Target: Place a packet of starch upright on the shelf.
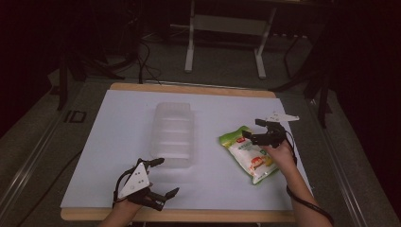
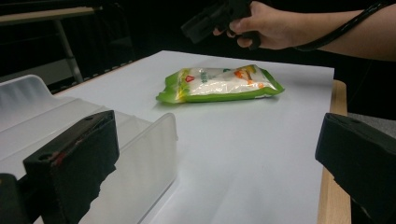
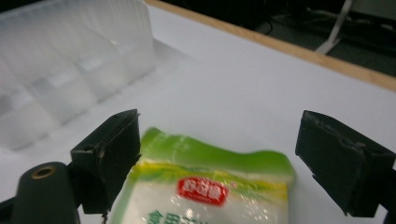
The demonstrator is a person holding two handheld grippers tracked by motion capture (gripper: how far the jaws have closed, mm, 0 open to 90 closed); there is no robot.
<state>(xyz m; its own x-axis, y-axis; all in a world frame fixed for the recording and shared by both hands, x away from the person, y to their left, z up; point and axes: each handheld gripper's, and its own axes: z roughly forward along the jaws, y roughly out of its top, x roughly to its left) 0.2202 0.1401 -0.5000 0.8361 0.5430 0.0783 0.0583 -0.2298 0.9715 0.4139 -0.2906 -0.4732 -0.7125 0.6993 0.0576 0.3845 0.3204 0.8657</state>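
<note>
One green-edged packet of white grains (image 1: 248,154) lies flat on the white table (image 1: 118,142), at its right side, well apart from the clear plastic tray (image 1: 173,135) that stands near the middle. The right tongs (image 1: 261,131) hang just above the packet's far, sealed end, jaws spread wide to either side of the green seam and holding nothing. The left tongs (image 1: 161,177) wait near the table's front edge, just beside the tray's near corner, also spread wide and empty.

What could go wrong, as I judge it: the packet is limp and slick, so if the jaws close on the thin seam alone, the film may slide out or the heavy filling may sag and swing on the lift. A bite set too low could press on the grains and push the packet along the smooth sheet instead of gripping it. The light tray could also be nudged by the left tongs, being so close.

Count: one packet, one tray, two tongs, one table.
</note>
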